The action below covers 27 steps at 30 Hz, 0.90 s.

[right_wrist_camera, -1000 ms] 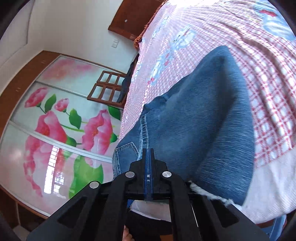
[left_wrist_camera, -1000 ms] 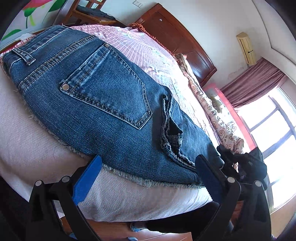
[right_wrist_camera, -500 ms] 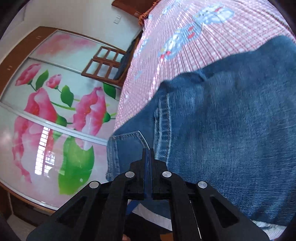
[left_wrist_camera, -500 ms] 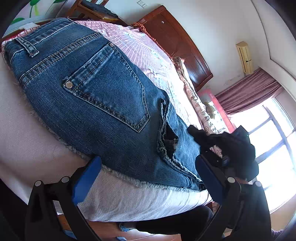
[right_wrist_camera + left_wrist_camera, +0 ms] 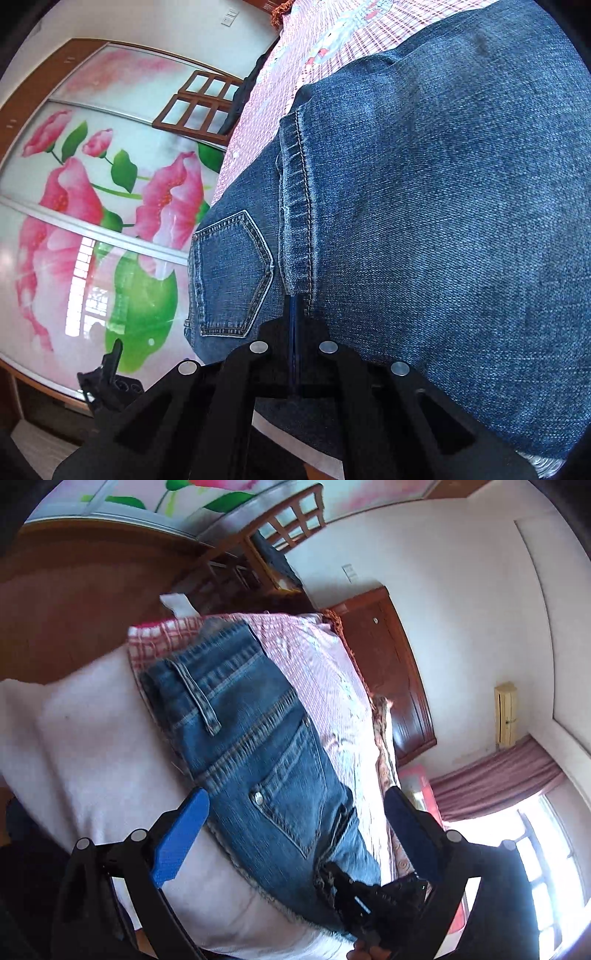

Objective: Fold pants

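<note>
The jeans (image 5: 258, 760) lay on the bed (image 5: 92, 760), ahead of the left gripper (image 5: 295, 827), whose spread jaws had just been closing on nothing. The right gripper (image 5: 295, 306) was pressed together against the denim hem. Denim blue, frayed, back pocket up. No legible writing.

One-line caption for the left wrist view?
Open left gripper hovers over folded jeans on a bed.
</note>
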### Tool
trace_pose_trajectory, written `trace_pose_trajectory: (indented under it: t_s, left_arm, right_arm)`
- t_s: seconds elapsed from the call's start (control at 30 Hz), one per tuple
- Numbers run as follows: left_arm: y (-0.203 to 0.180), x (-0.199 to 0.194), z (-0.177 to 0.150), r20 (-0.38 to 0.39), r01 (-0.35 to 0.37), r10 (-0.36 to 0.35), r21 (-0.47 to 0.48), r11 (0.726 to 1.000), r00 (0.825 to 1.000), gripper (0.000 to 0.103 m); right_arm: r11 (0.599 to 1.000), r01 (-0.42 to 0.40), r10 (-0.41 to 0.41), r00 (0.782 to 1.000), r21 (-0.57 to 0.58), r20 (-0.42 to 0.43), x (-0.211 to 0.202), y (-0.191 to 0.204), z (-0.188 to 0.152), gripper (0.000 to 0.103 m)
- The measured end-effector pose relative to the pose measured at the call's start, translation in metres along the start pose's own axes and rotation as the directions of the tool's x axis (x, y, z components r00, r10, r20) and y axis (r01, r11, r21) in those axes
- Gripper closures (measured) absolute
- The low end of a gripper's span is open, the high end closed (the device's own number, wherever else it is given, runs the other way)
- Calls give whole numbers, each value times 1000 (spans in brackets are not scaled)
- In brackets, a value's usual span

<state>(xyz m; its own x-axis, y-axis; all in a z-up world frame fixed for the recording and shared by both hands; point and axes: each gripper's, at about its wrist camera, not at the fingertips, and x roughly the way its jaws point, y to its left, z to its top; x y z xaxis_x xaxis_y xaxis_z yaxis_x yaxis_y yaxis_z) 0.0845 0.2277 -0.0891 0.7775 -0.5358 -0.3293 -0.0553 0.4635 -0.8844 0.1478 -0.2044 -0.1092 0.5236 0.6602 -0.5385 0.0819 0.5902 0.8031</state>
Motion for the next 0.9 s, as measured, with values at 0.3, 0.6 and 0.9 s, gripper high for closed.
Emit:
trace_pose_trajectory:
  t_s: [0.3, 0.6, 0.9]
  left_arm:
    - [29, 16, 80, 27, 10, -8, -86, 996, 1000, 18]
    - [45, 51, 84, -92, -63, 59, -42, 997, 994, 18]
    - [36, 59, 94, -258, -131, 130, 12, 991, 957, 23]
  right_arm:
    - [1000, 1, -1, 1000, -9, 0, 0, 3, -2, 103]
    - [1000, 0, 0, 1000, -9, 1, 1, 3, -3, 103]
    - [1000, 0, 0, 1000, -8, 7, 1, 4, -4, 103]
